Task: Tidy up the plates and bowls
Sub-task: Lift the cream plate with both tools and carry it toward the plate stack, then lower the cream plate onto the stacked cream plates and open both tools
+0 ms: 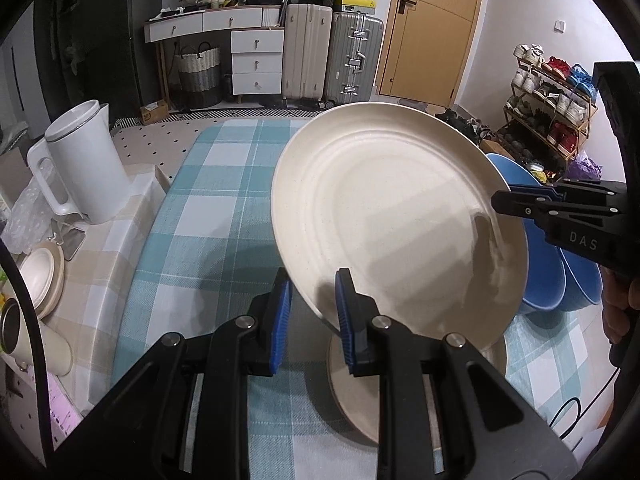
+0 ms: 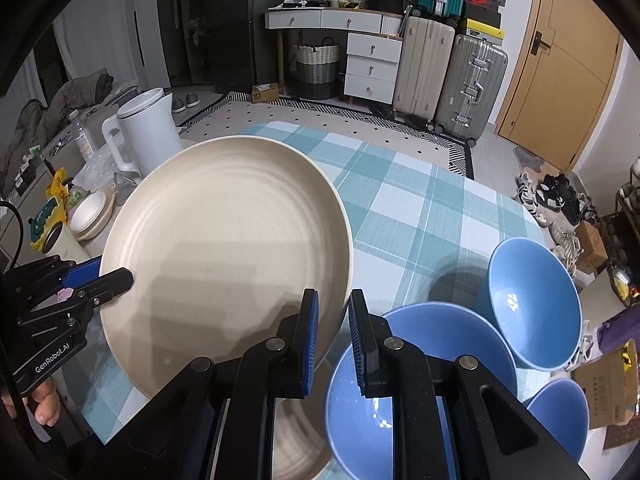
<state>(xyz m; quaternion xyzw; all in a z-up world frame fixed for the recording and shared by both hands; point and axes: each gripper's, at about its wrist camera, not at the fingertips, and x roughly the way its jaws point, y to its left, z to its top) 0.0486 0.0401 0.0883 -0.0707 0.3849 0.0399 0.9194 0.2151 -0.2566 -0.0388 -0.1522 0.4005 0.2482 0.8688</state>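
Observation:
A large cream plate (image 1: 384,216) (image 2: 224,240) hangs tilted above the checked table, held from two sides. My left gripper (image 1: 314,280) is shut on its near rim in the left wrist view; in the right wrist view the left gripper (image 2: 116,274) clamps the plate's left edge. My right gripper (image 2: 334,296) is shut on the opposite rim, and in the left wrist view the right gripper (image 1: 498,202) bites the plate's right edge. A second cream plate (image 1: 360,400) (image 2: 296,444) lies on the cloth underneath. Three blue bowls (image 2: 536,304) (image 2: 420,392) (image 2: 560,420) stand to the right.
A white kettle (image 1: 80,160) (image 2: 148,132) and a stack of small cream dishes (image 1: 40,280) (image 2: 90,212) sit on the side surface to the left. The teal checked tablecloth (image 1: 216,208) stretches ahead. Suitcases (image 1: 332,60) and a shoe rack (image 1: 552,112) line the far wall.

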